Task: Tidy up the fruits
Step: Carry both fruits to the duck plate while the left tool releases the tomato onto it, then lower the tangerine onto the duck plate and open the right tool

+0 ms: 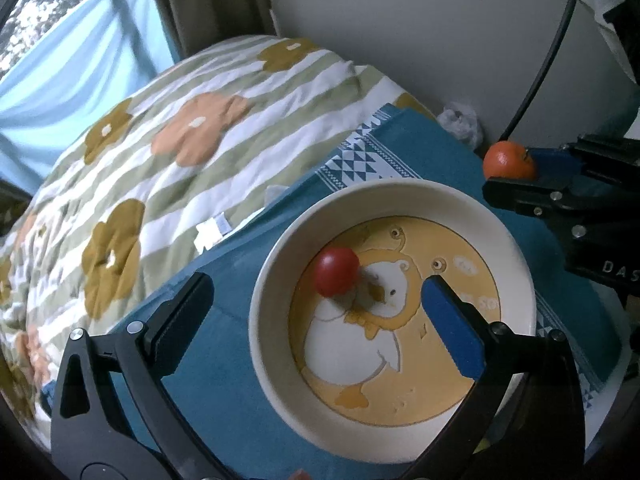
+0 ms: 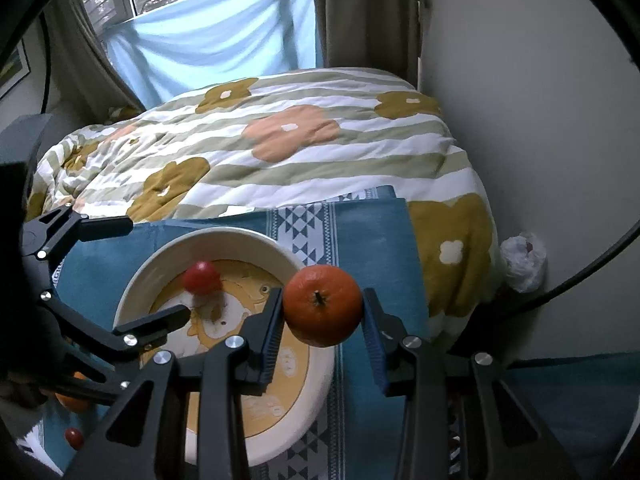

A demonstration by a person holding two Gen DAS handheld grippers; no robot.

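A cream bowl (image 1: 276,248) with a yellow duck picture stands on a blue cloth (image 1: 224,392). A red tomato (image 1: 336,271) is inside the bowl near its far left side, slightly blurred and free of any pad. My left gripper (image 1: 315,282) hangs open and wide over the bowl, one finger outside the rim and one blue-padded finger above the duck. To the right of the bowl my right gripper (image 2: 322,308) is shut on an orange mandarin (image 2: 322,306), held above the cloth beside the bowl's rim (image 2: 248,240). The mandarin (image 1: 508,160) also shows in the left wrist view.
A second mandarin (image 2: 72,400) and a small red tomato (image 2: 74,436) lie on the cloth at the near left. A bed with a flowered quilt (image 2: 280,148) lies beyond the table. A wall and a crumpled white bag (image 2: 522,260) are at the right.
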